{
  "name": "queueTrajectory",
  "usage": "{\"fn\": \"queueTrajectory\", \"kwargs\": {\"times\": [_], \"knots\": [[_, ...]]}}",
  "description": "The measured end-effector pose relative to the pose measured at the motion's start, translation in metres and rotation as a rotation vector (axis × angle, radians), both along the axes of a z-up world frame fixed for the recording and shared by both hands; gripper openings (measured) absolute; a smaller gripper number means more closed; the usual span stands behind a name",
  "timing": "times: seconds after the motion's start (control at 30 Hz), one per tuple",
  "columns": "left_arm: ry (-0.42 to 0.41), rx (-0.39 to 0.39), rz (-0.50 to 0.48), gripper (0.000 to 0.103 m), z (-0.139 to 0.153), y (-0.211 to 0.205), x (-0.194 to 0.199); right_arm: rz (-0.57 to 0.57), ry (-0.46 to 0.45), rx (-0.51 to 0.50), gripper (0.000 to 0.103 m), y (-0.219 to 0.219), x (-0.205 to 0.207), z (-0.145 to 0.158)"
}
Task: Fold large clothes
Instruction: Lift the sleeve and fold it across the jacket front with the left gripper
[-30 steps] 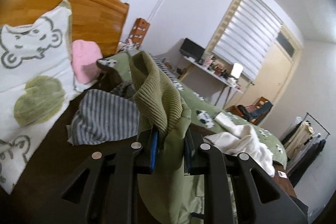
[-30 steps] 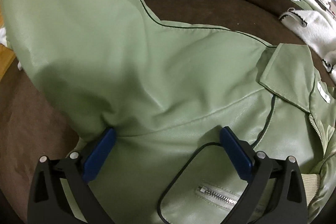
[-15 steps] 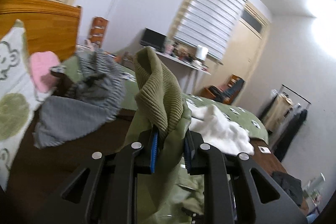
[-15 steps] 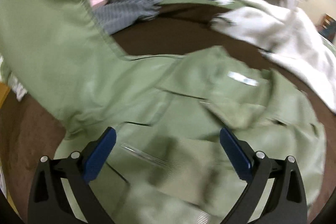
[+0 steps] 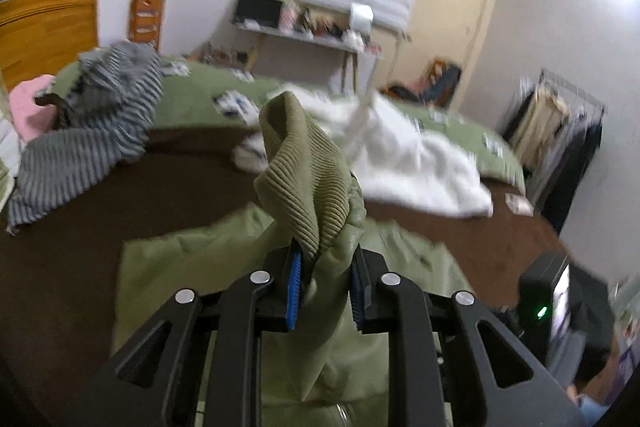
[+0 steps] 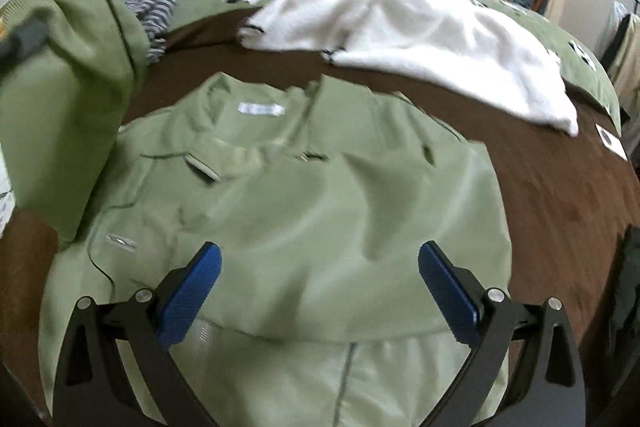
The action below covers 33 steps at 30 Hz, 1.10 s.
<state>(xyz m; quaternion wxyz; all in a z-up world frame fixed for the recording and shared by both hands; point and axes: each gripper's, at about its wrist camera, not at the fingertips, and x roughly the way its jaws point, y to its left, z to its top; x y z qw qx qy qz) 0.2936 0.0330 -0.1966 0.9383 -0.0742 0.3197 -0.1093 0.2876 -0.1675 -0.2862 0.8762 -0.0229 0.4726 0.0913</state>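
A light green jacket (image 6: pixel 304 211) lies spread on the brown bed cover (image 6: pixel 560 187), collar and white label toward the far side. My left gripper (image 5: pixel 325 291) is shut on the jacket's ribbed sleeve cuff (image 5: pixel 304 183) and holds it up above the bed. That raised sleeve (image 6: pixel 68 91) hangs at the left of the right wrist view. My right gripper (image 6: pixel 319 291) is open and empty, just above the jacket's lower body, with blue pads (image 6: pixel 188 295) wide apart.
A white fluffy garment (image 6: pixel 420 35) lies beyond the jacket. A grey striped garment (image 5: pixel 88 139) is heaped at the far left by a pink item (image 5: pixel 28 103). A wooden headboard (image 5: pixel 44 27), a desk (image 5: pixel 304 39) and a clothes rack (image 5: pixel 560 123) stand around the bed.
My left gripper has carried the cuff up and swung to the right. My right gripper has pulled back from the jacket, so the whole jacket body now shows.
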Motion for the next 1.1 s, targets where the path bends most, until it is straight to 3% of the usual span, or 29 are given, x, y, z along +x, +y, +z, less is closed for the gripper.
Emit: {"fn": "queueTrajectory", "kwargs": {"times": [0.27,0.43,0.5,0.57,0.67,0.9,1.0,1.1], "knots": [[0.178,0.032,-0.01,0.022,-0.085,-0.039,0.009,-0.055,0.052,-0.016,0.097,-0.03,-0.016,-0.023],[0.19,0.056,-0.032,0.024,-0.094,-0.048,0.008,-0.082,0.064,-0.048,0.097,-0.049,-0.023,-0.028],[0.178,0.079,-0.039,0.03,-0.088,-0.051,0.006,-0.101,0.067,-0.049,0.097,-0.056,-0.023,-0.028],[0.166,0.073,-0.059,0.055,-0.081,-0.053,0.003,-0.119,0.069,-0.047,0.097,-0.062,-0.023,-0.027],[0.128,0.082,-0.074,0.078,-0.069,-0.056,-0.003,-0.151,0.069,-0.036,0.097,-0.072,-0.023,-0.023],[0.108,0.156,-0.044,0.091,-0.046,-0.032,-0.013,-0.171,0.066,0.005,0.097,-0.079,-0.024,-0.015],[0.138,0.237,0.001,0.092,-0.055,-0.012,-0.006,-0.165,0.082,0.045,0.097,-0.078,-0.025,-0.02],[0.222,0.301,0.023,0.092,-0.079,0.008,0.008,-0.169,0.098,0.099,0.097,-0.074,-0.027,-0.029]]}}
